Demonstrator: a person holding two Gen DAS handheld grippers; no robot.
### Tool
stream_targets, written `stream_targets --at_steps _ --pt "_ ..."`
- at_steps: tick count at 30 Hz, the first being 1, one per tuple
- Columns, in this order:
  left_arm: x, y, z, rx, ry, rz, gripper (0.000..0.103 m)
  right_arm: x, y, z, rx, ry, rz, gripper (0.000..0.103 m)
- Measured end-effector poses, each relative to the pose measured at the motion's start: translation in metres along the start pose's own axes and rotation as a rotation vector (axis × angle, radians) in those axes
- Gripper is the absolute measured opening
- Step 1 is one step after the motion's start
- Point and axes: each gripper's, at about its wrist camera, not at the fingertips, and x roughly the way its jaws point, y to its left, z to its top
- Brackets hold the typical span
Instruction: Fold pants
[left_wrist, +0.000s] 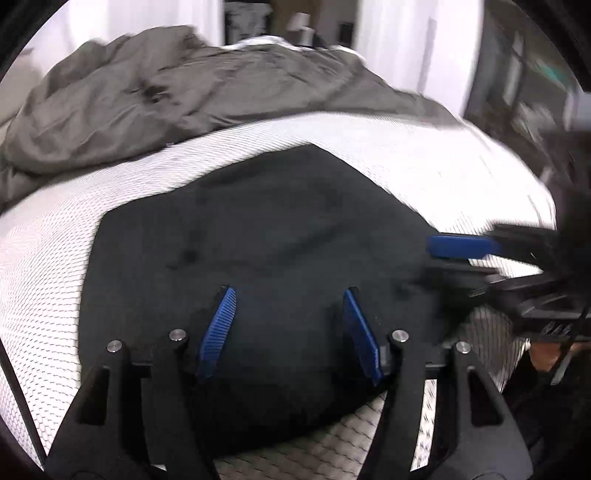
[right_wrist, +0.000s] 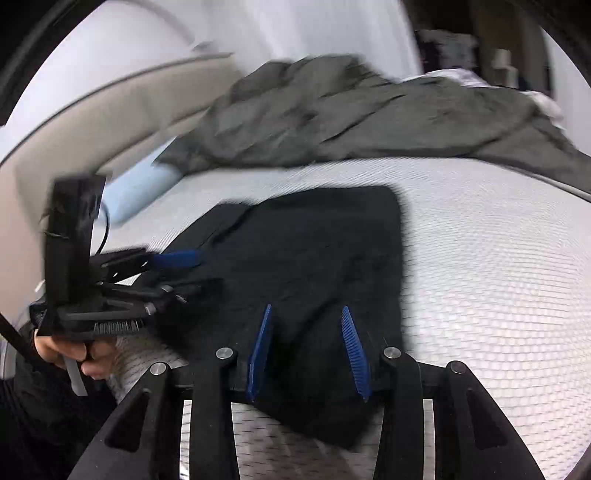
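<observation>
The left gripper (left_wrist: 290, 295) and right gripper (right_wrist: 306, 314) hover with fingers spread, gripping nothing, over the dark pants (left_wrist: 258, 240), folded compactly near the bed (left_wrist: 424, 162)'s near edge (frames are blurred). I'd pinch both near corners evenly, then fold.

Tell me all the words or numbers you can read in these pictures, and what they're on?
There are none to read.
The black pants on the white mattress show no label or print.
The grey blanket is plain.
The left gripper and right gripper carry only ridged blue pads, no writing.
The room behind is too blurred to show any text.
</observation>
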Motion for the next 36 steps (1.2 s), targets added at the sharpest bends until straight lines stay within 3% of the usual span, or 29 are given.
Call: stream_targets --at_steps 2,4,9,11,13,16,20,22,23,24,28,30,36 --pt "0.015 -0.013 -0.01 0.066 0.034 0.051 0.059 0.02 0.017 -0.006 -0.086 0.068 -0.039 0.038" --pt "0.018 -0.019 -0.014 0.088 0.018 0.068 0.06 0.021 0.01 -0.013 -0.1 0.098 -0.06 0.038" --pt "0.015 -0.015 -0.011 0.036 0.029 0.036 0.06 -0.014 -0.042 -0.031 0.124 0.053 -0.135 0.038" --pt "0.015 -0.015 -0.01 0.027 0.032 0.037 0.06 -0.031 -0.059 -0.034 0.228 -0.01 -0.07 0.038" --pt "0.014 -0.014 -0.008 0.019 0.032 0.023 0.06 -0.04 -0.056 -0.031 0.232 -0.065 0.026 0.038" --pt "0.014 -0.013 -0.008 0.019 0.033 0.014 0.06 -0.034 -0.033 -0.029 0.199 -0.048 0.171 0.038" --pt "0.014 -0.013 -0.007 0.02 0.039 0.008 0.06 0.011 -0.02 -0.023 0.184 0.075 0.15 0.037" --pt "0.015 -0.013 -0.007 0.023 0.041 0.01 0.06 0.02 -0.013 -0.017 0.17 0.065 0.167 0.025" --pt "0.015 -0.013 -0.007 0.023 0.042 0.013 0.06 0.018 -0.005 -0.017 0.138 0.061 0.156 0.013" --pt "0.013 -0.014 -0.008 0.02 0.041 0.013 0.06 0.028 0.004 -0.012 0.127 0.063 0.145 0.01" --pt "-0.01 -0.012 -0.007 -0.001 0.0 -0.044 0.062 0.013 0.02 -0.002 0.077 -0.016 0.126 0.008" --pt "-0.019 -0.009 -0.011 -0.009 -0.011 -0.055 0.069 -0.002 0.019 -0.007 0.097 -0.027 0.145 0.008" --pt "-0.006 -0.005 -0.025 -0.005 0.044 -0.007 0.071 0.022 -0.005 -0.022 0.139 0.099 0.075 0.011"
